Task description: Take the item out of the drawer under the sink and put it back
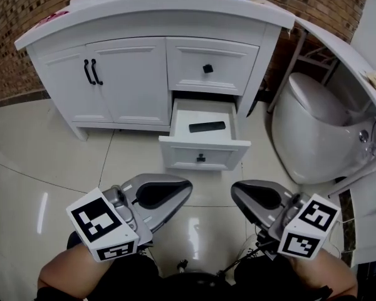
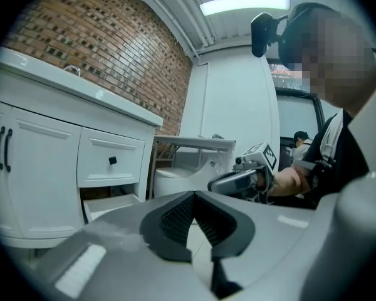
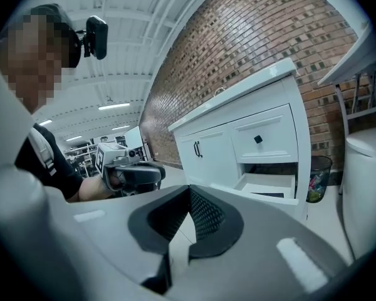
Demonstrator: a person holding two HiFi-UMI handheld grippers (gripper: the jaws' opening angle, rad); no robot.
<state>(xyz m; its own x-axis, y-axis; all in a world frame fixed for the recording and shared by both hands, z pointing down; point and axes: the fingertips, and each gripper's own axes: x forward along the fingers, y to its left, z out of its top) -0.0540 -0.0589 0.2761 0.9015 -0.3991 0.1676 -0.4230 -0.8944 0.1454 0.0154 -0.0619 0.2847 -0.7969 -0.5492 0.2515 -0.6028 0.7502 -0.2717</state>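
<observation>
The left claw (image 1: pixel 175 190) is pressed together with nothing between its pads, and its own view shows the jaws meeting at the tip (image 2: pixel 195 196). The right claw (image 1: pixel 244 196), just beside it to the right, is closed the same way and equally empty (image 3: pixel 188 190). Both are held low over the floor (image 1: pixel 62 168), pointing roughly level toward the cabinet (image 1: pixel 128 80), and neither touches anything.

Ahead of the claws, and apart from both, the drawer (image 1: pixel 203 152) stands pulled out. It lies a little nearer the right claw's line than the left's. Inside it, beyond the front panel and knob, the item (image 1: pixel 207 126) lies flat on the drawer bottom: a slim black bar, turned slightly askew. The right gripper view shows it as a dark strip in the open drawer (image 3: pixel 272 194). Above the drawer is an upper drawer (image 1: pixel 208 64), which is shut. Further right of the right claw stands a toilet (image 1: pixel 313 124).

As for progress, the drawer is open and the item is in it, with both claws empty and back from it. That fits either end of the job: the item not yet lifted out, or already returned. The pictures do not say which. If it is the start, reaching in, gripping, lifting and replacing all remain to be done. If it is the end, probably only closing the drawer remains.
</observation>
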